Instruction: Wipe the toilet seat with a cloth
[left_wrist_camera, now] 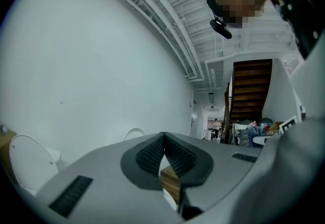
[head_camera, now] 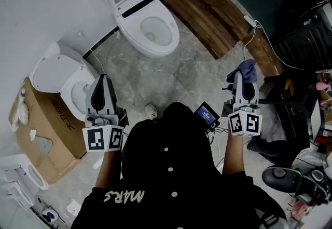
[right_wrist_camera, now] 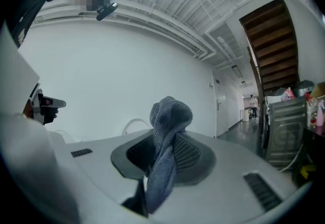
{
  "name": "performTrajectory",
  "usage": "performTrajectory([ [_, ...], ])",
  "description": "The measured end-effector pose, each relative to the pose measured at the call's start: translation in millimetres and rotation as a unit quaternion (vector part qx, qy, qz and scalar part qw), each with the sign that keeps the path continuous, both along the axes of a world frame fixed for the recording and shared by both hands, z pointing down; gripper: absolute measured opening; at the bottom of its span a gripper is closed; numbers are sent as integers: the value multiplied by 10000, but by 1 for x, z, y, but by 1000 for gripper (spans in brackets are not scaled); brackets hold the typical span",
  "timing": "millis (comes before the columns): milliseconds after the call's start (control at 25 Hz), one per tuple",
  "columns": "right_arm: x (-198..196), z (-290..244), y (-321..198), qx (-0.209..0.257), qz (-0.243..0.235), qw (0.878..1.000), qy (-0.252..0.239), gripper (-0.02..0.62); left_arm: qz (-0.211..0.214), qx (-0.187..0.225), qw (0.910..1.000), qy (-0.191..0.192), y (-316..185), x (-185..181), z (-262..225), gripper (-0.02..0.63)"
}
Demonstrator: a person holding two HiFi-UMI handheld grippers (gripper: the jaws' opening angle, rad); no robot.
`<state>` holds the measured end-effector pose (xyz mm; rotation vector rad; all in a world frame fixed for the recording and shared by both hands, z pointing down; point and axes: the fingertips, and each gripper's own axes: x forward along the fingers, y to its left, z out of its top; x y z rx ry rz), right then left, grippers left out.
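A white toilet (head_camera: 148, 20) stands against the wall at the top of the head view, lid raised, its seat (head_camera: 171, 41) around the open bowl. My right gripper (head_camera: 243, 76) is held up well to the right of it, shut on a blue-grey cloth (head_camera: 248, 69). In the right gripper view the cloth (right_wrist_camera: 167, 131) bunches above the closed jaws and hangs down between them. My left gripper (head_camera: 102, 78) is raised at the left, shut and empty; its ribbed pads (left_wrist_camera: 152, 154) meet at the tips. Both grippers are apart from the toilet.
A second white toilet (head_camera: 62, 80) sits at the left beside a cardboard box (head_camera: 46, 129). Dark wooden steps (head_camera: 212, 12) run at the upper right, with a white cable (head_camera: 254, 28) by them. Black shelving (head_camera: 303, 41) stands at the right.
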<state>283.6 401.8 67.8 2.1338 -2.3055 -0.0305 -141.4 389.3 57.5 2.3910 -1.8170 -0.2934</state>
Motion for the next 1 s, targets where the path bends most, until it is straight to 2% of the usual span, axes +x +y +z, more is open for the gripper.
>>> performTrajectory([
  [240,6,15,-21,-169,102,9998,-49,86,212,-203,9996,-25,-27,18,14,8],
  [400,6,25,-50,-246,35,9996,-150,86,172,-273,9994,-100,-52,19,17,8],
  [600,19,27,-106,-240,-133,9995,-172,86,86,-430,9989,-133,-92,32,23,8],
  [1000,45,25,-227,-260,-557,9980,-152,86,-219,-404,9988,-165,-186,65,10,8],
])
